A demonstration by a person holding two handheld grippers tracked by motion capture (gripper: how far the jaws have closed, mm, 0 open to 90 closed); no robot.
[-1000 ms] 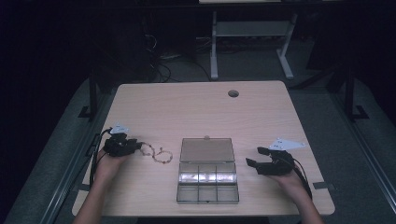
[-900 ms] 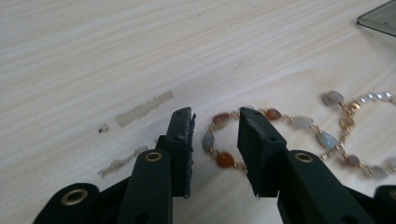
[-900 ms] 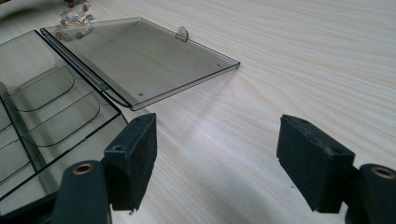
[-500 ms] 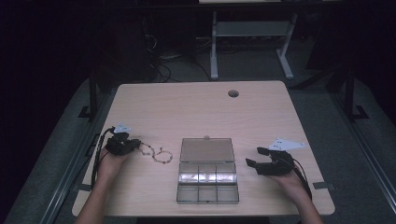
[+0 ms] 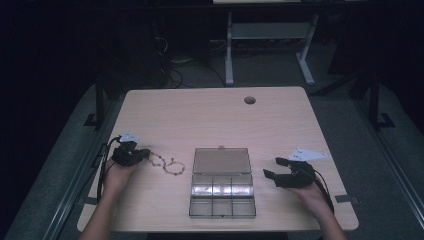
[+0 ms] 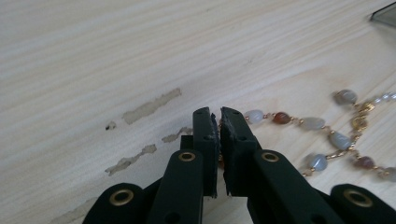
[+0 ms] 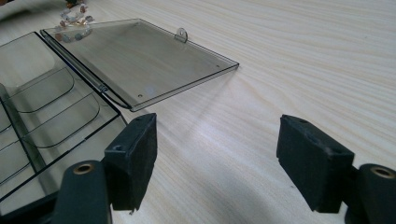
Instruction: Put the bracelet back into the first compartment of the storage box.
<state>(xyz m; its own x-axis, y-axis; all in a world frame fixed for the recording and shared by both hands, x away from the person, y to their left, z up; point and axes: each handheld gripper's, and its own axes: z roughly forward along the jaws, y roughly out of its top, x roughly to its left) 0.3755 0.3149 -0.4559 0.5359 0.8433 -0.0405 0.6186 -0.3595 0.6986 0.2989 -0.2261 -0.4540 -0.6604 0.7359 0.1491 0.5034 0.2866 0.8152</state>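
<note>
Black rubber pads of the left gripper (image 6: 218,122) stand nearly together, having just been closing, and the end of the beaded bracelet (image 6: 322,140) runs in between them; from the left gripper view I judge it pinched, though the bead inside is hidden. From those fingertips the bracelet trails away toward the clear compartment box (image 5: 222,187), its long axis lying roughly along the line from the gripper to the box, looping once before it ends just short of the open lid (image 5: 221,160). Seen from the high view, the left gripper (image 5: 142,155) is plainly the nearer hand; the bracelet (image 5: 167,164) lies between it and the box on the wooden table (image 5: 210,115). On the far side of the box, the right gripper (image 5: 272,168) rests with its jaws wide apart and nothing between them, pointing toward the box's open compartments, well apart from the beads.
</note>
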